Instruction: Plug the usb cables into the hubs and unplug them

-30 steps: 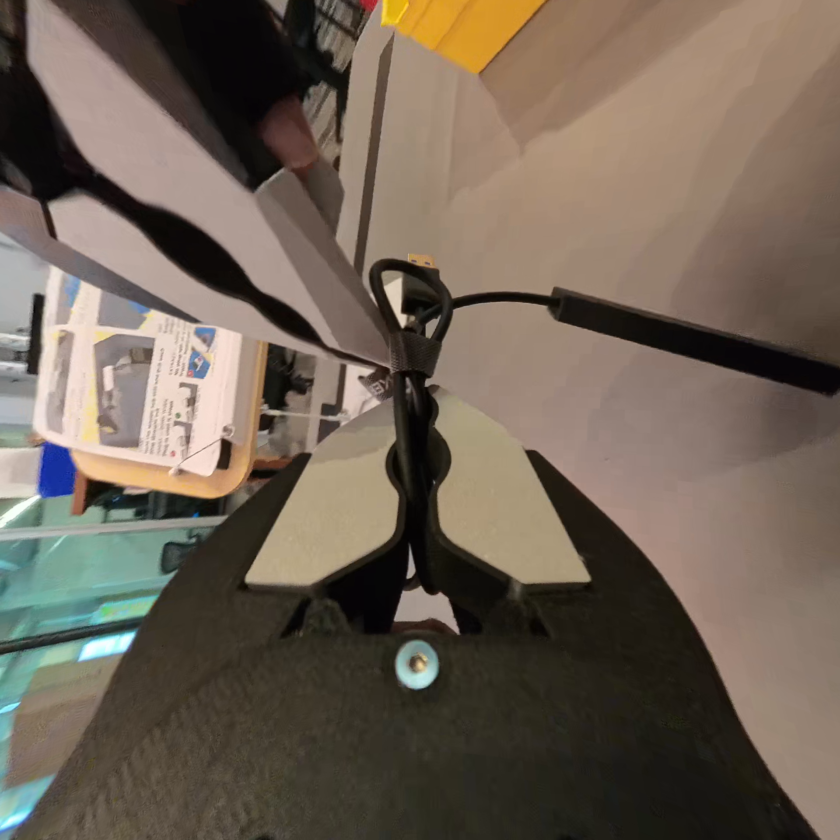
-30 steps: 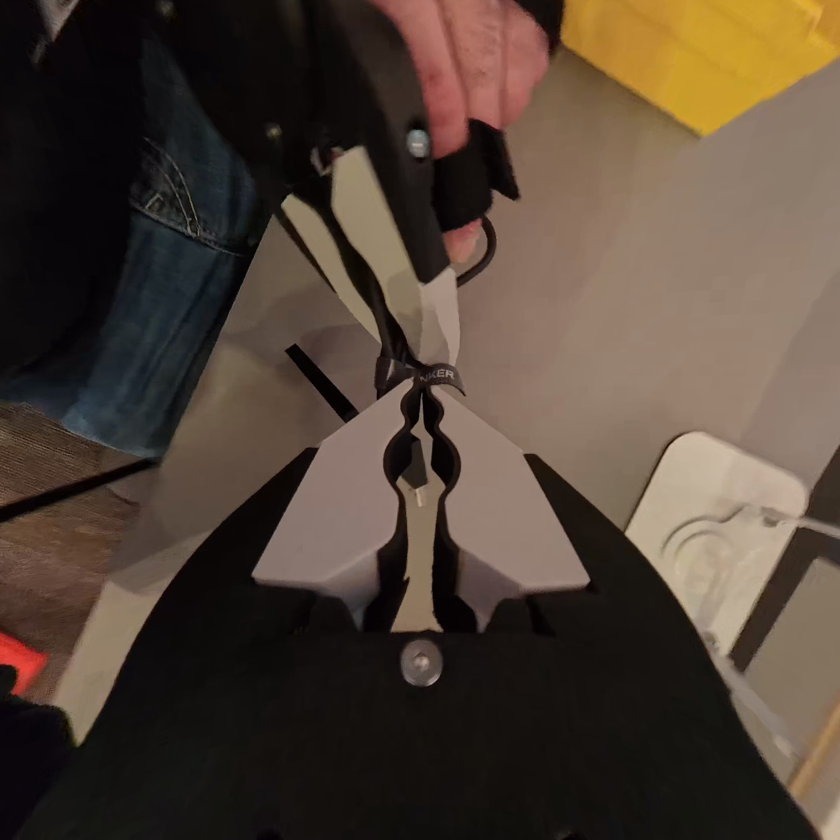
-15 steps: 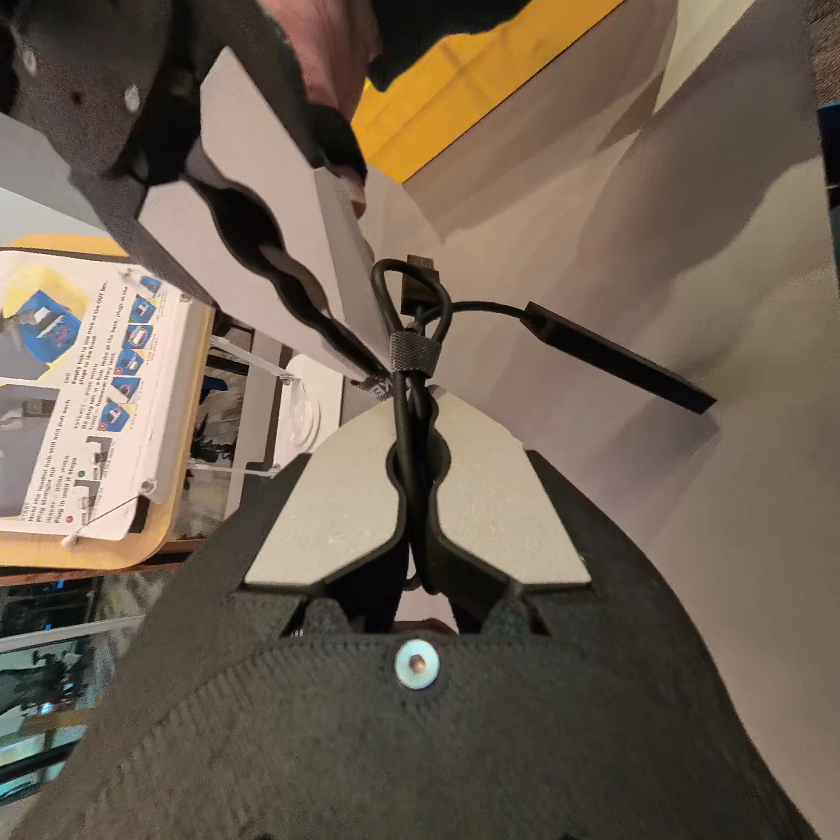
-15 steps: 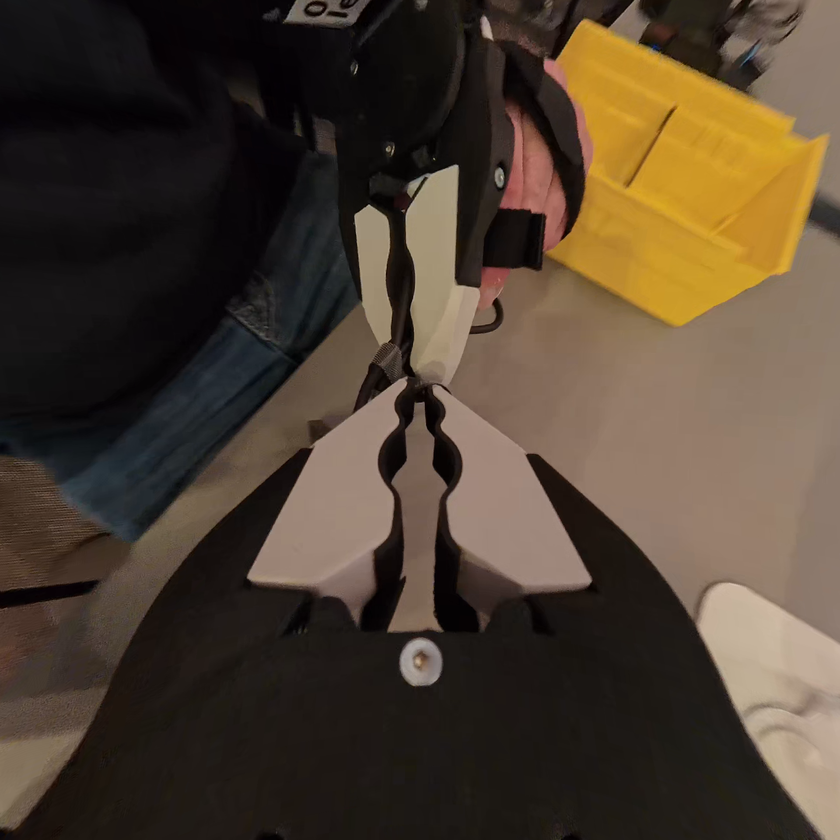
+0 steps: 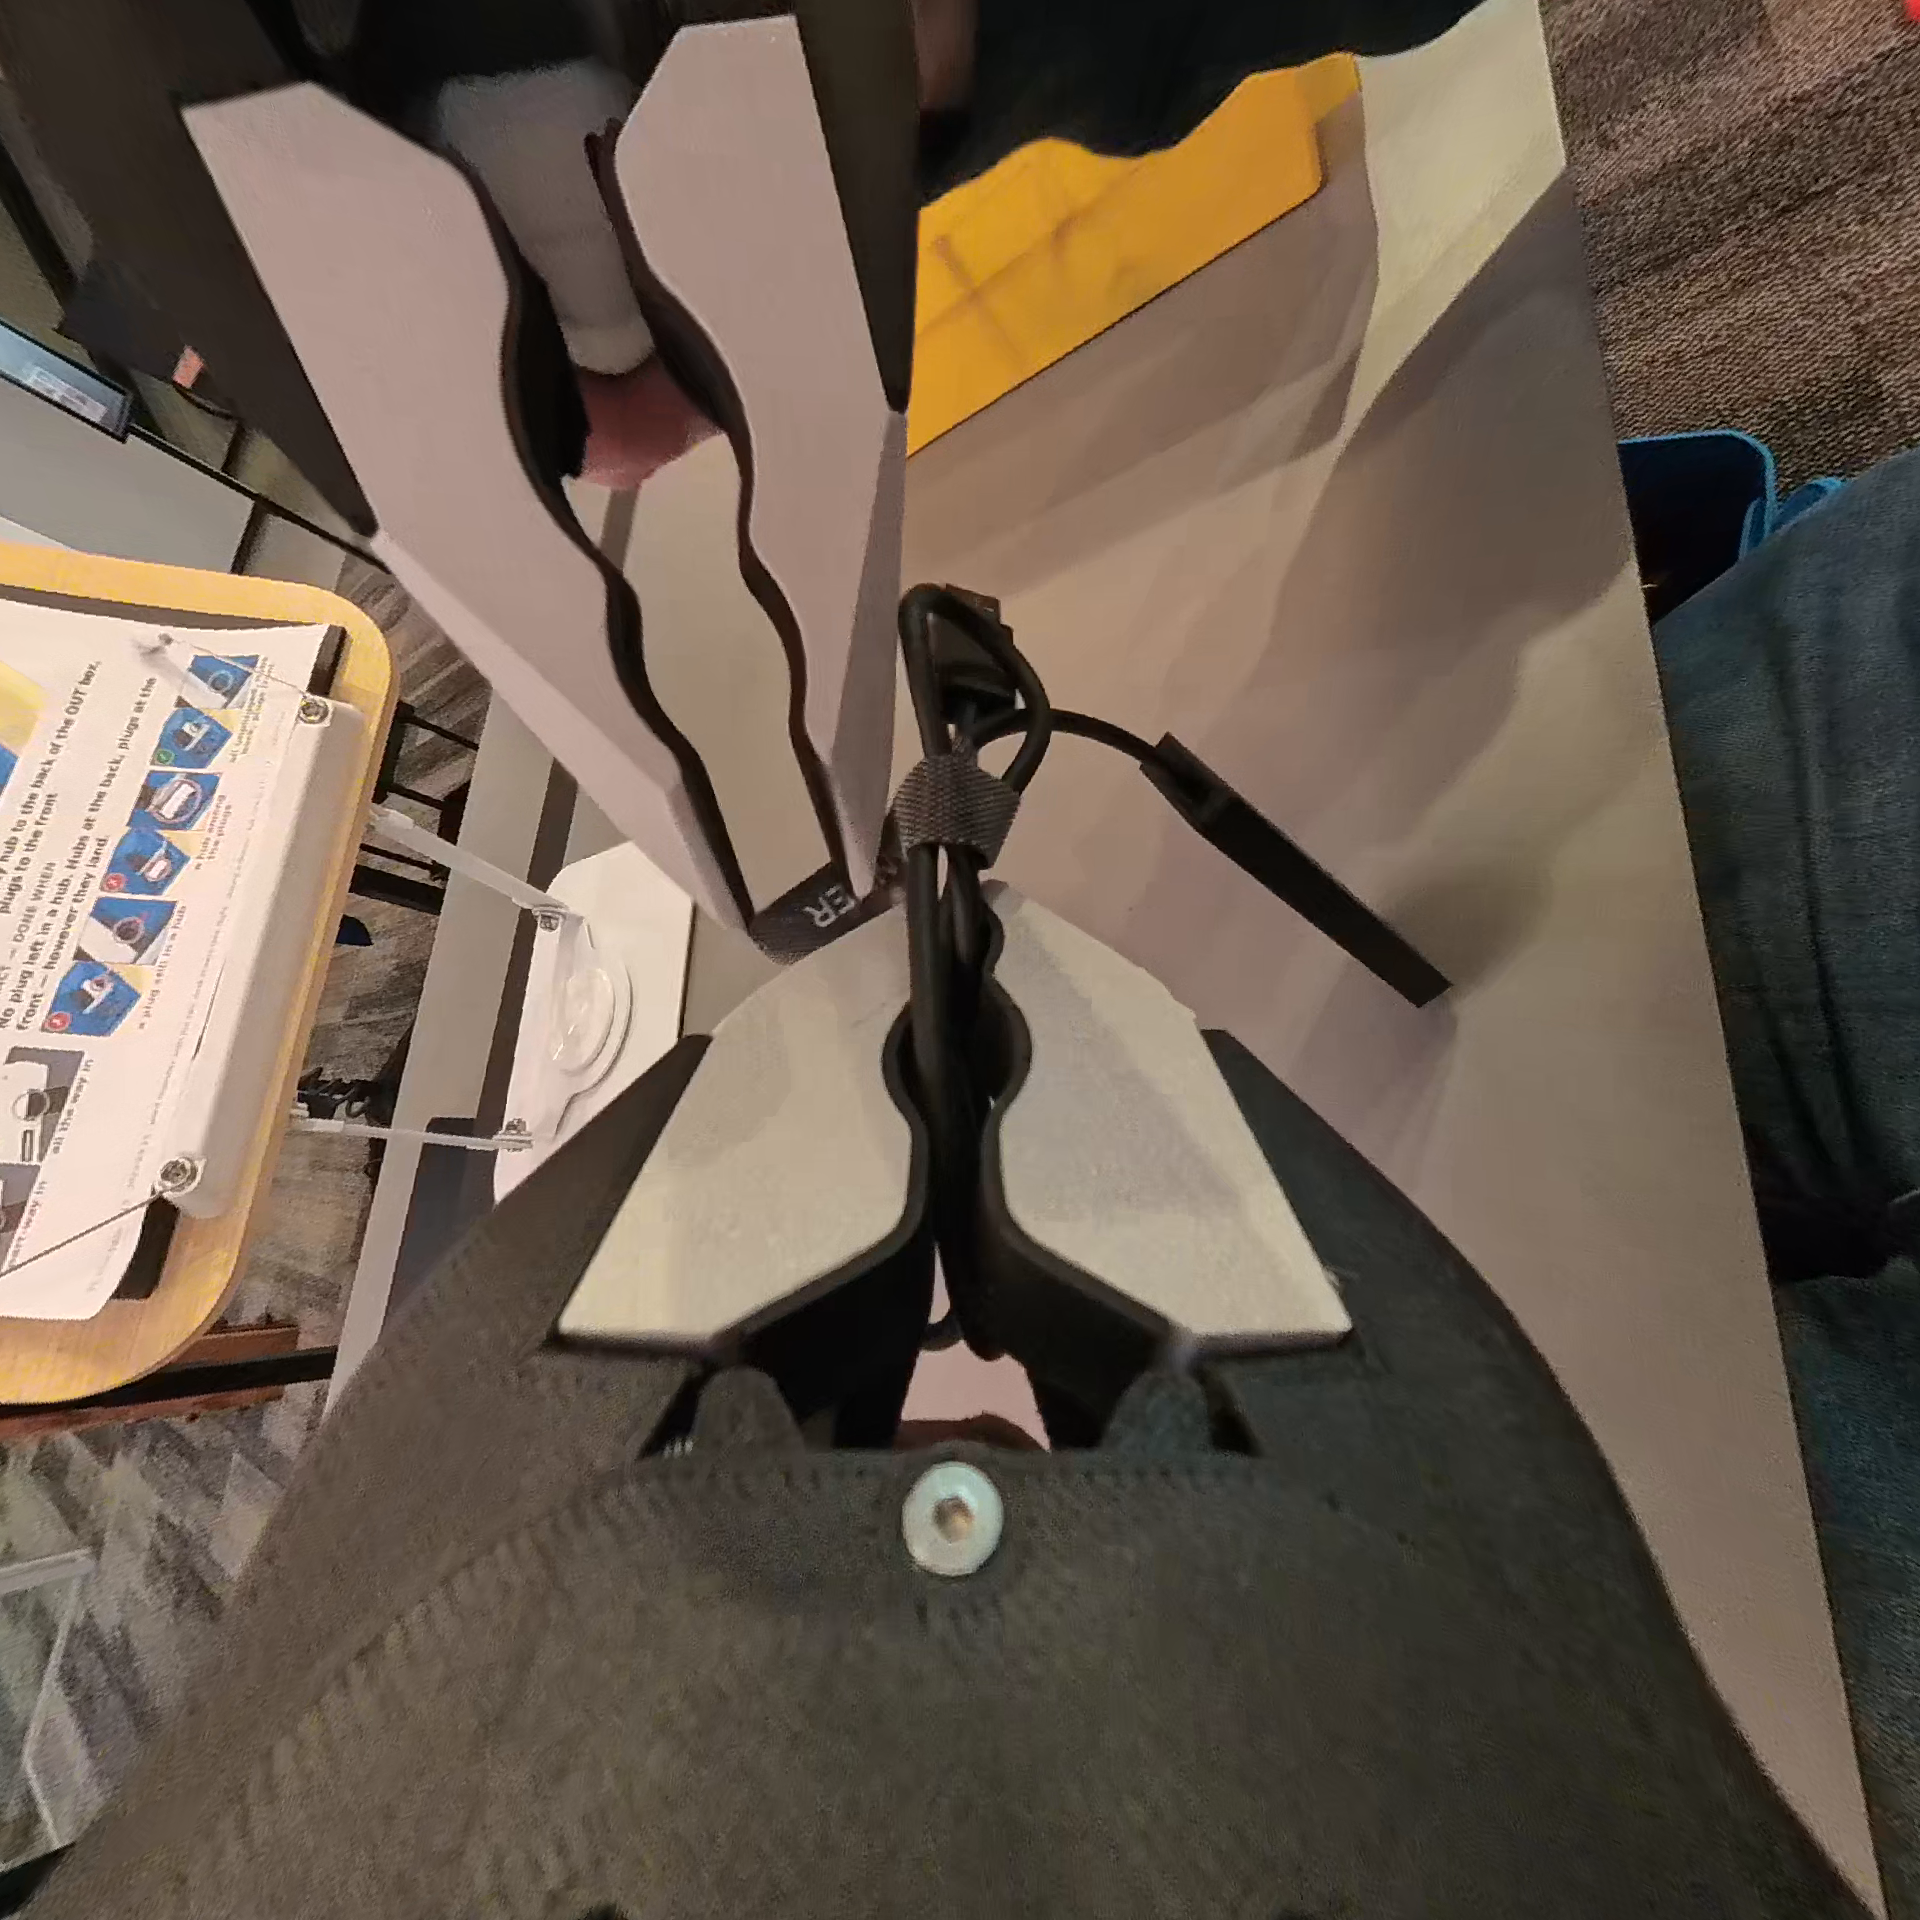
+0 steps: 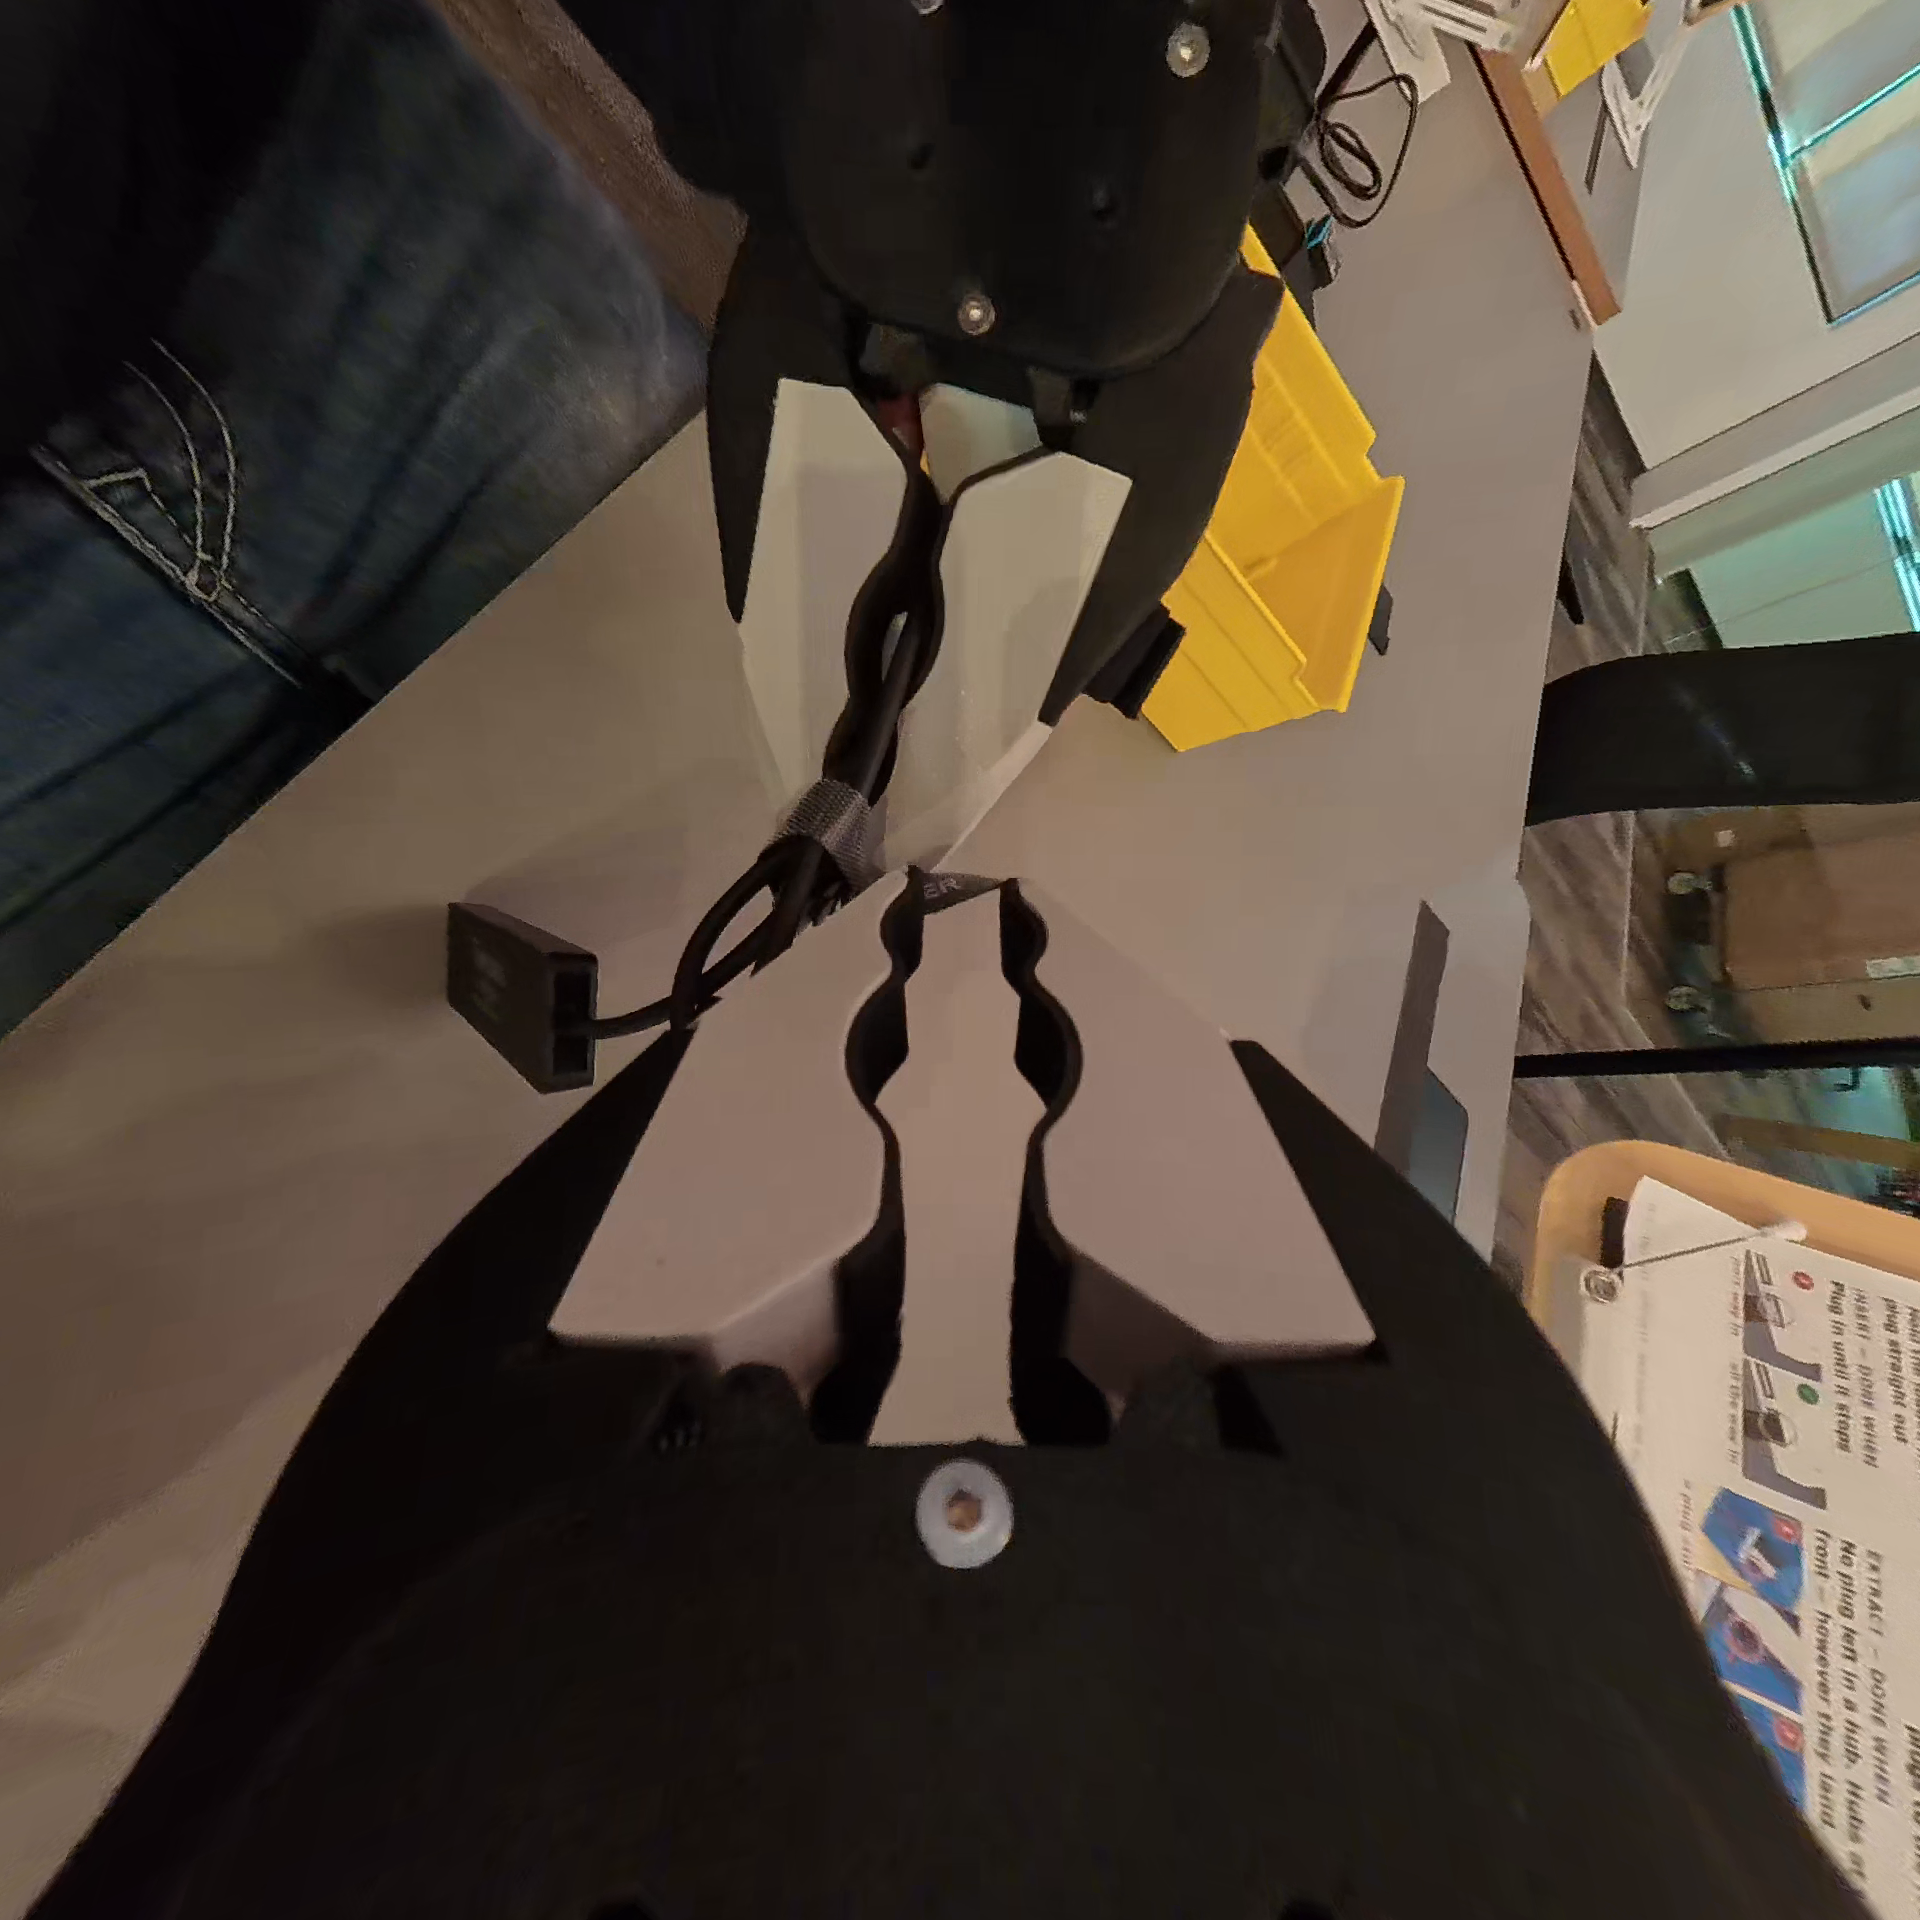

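My left gripper (image 5: 951,904) is shut on a coiled black USB cable (image 5: 940,1039), held above the grey table (image 5: 1475,644). A velcro strap (image 5: 951,821) binds the coil just past my fingertips. The USB plug (image 5: 961,634) sticks out beyond it. The black hub (image 5: 1299,883) hangs off to the right on its short lead. My right gripper (image 6: 956,894) faces the left gripper (image 6: 904,821) tip to tip. Its jaws stand slightly apart, and the strap's loose tail (image 6: 951,888) lies across its tips. The hub (image 6: 520,992) shows at the left in the right wrist view.
A yellow bin (image 5: 1091,291) stands on the table behind the grippers. A wooden board with an instruction sheet (image 5: 156,935) and a white pad (image 5: 613,997) lie off to one side. A person's jeans-clad leg (image 5: 1818,831) is at the table's edge. Left and right tips are no more than a few centimetres apart.
Both grippers have turned together above the table, so the background has swung round. My right gripper's jaws were shut on the strap tail and have now parted a little. The left grip is unchanged.
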The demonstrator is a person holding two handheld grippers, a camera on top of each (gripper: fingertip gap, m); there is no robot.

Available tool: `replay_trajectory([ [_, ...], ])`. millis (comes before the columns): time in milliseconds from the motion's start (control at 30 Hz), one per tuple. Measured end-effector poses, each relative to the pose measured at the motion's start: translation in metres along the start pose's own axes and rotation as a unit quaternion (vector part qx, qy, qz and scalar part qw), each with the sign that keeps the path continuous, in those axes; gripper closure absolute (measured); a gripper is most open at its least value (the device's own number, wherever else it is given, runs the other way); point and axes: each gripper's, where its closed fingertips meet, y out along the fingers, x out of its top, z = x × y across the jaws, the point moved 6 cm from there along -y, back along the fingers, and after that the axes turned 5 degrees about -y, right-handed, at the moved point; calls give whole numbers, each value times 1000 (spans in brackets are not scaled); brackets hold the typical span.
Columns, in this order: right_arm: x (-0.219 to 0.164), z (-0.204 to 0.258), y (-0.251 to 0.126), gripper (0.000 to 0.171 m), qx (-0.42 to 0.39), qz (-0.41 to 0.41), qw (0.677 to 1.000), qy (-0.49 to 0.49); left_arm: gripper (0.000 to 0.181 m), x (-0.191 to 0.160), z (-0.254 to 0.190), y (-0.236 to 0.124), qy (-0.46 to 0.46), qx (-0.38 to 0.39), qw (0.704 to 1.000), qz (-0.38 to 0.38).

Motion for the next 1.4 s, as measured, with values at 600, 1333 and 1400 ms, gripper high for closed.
replay_trajectory([
  [600,-18,8,-10,171,44,-250,955,151,181,9,8,-11,-111,-60,986,-109],
  [1333,-32,19,10,171,-47,-367,844,389,181,-9,43,-12,-384,-60,895,-220],
  [1400,-32,16,7,171,-54,-370,842,388,181,-6,39,-9,-376,-57,902,-205],
])
